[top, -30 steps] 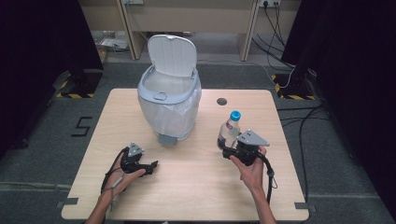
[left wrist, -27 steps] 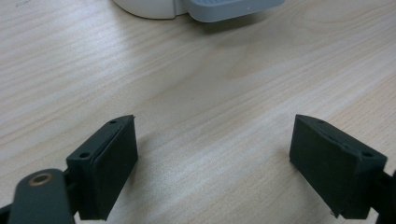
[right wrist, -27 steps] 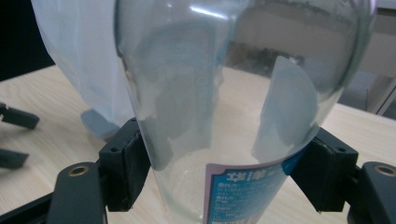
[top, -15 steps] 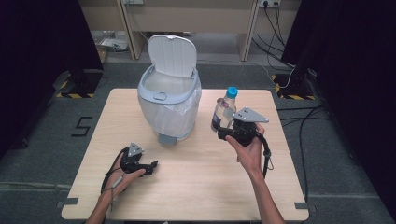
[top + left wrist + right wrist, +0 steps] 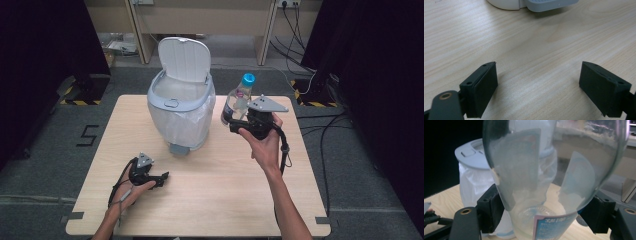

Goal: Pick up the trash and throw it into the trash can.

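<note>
We see the right gripper squeezing a clear, round plastic bottle between its black jaws, above the wooden table. The left gripper has flat pads spread wide apart, with smooth wood between them.

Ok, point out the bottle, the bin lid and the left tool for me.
bottle [image 5: 243, 78]: high view, on its blue cap.
bin lid [image 5: 184, 57]: high view, middle of the raised lid.
left tool [image 5: 538, 86]: left gripper view, midway between its open jaws.
</note>
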Tool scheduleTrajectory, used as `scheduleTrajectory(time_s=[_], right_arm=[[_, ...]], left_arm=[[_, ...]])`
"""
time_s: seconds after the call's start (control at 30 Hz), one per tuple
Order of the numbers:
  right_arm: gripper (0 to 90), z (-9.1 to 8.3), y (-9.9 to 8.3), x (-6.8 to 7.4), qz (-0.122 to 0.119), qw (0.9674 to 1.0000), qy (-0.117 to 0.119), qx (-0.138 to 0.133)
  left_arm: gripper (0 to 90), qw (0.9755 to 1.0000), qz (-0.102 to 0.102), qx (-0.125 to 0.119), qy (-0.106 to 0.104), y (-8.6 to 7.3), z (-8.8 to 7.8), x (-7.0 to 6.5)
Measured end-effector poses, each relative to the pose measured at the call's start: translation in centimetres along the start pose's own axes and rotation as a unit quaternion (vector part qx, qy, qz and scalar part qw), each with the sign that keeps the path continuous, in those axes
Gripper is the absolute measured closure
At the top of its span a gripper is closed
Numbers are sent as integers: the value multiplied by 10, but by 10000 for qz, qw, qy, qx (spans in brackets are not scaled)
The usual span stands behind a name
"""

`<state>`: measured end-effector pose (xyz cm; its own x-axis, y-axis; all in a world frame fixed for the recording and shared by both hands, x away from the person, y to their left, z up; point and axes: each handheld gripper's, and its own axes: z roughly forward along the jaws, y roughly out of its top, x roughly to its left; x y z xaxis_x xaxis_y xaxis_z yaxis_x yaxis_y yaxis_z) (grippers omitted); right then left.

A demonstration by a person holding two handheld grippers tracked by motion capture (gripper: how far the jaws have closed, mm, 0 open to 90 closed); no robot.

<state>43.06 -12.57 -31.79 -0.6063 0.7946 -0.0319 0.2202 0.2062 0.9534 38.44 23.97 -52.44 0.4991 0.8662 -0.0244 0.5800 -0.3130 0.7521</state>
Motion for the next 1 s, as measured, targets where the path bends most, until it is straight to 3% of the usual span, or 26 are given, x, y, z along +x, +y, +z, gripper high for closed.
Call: scheduleTrajectory(time_s=[0.6, 0.8, 1.0], right_arm=[[276, 3, 47, 7, -376, 9991, -89, -149], [276, 5, 59, 7, -377, 9991, -71, -178], [276, 11, 73, 5, -195, 9996, 97, -202]], left_arm=[[141, 10000, -22, -2, 20, 0, 0, 0], [141, 10000, -29, 2, 28, 0, 0, 0], [141, 10000, -34, 20, 28, 0, 0, 0]])
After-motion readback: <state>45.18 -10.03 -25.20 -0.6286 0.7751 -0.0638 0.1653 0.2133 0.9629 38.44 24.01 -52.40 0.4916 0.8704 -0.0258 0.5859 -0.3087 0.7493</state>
